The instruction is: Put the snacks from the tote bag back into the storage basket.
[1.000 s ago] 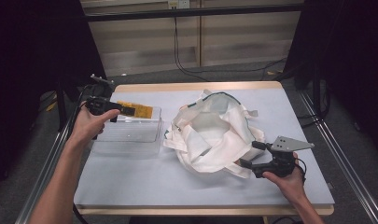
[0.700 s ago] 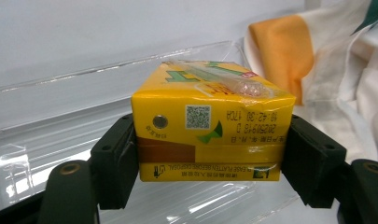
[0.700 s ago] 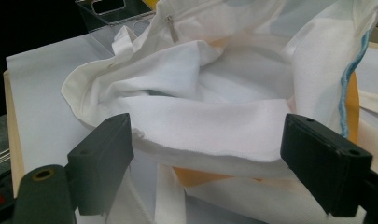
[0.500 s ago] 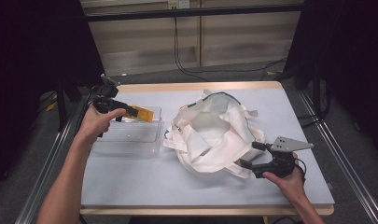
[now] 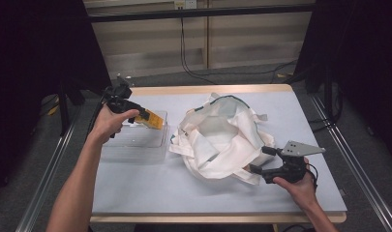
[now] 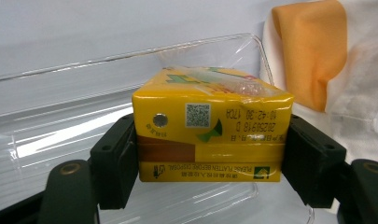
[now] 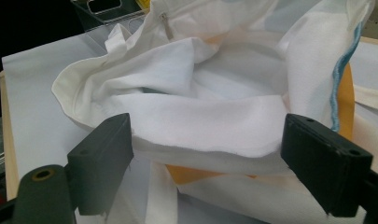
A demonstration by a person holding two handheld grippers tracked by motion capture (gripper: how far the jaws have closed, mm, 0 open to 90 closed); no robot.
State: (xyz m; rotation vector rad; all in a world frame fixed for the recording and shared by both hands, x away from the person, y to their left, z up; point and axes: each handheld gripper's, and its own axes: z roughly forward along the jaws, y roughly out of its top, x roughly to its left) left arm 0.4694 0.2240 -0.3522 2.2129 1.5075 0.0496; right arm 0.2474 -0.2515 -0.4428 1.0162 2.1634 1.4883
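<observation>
My left gripper (image 5: pixel 146 116) (image 6: pixel 210 158) is shut on a yellow drink carton (image 5: pixel 153 119) (image 6: pixel 210 126), held above the far right part of a clear plastic tray (image 5: pixel 135 145) (image 6: pixel 51 121). A crumpled white cloth bag (image 5: pixel 222 137) (image 7: pixel 200 102) lies at the table's middle, with an orange lining showing inside. At the bag's near right edge my right gripper (image 5: pixel 261 159) (image 7: pixel 207 172) stands open, its jaws either side of a fold of the bag's rim without pinching it.
The grey table (image 5: pixel 280 106) has a wooden edge. Metal rails (image 5: pixel 348 159) run along both sides. Cables (image 5: pixel 193 67) hang behind the far edge. Bare tabletop lies in front of the tray and bag.
My left gripper has carried the yellow carton to the right over the tray, toward the bag. The right gripper has stayed where it was.
</observation>
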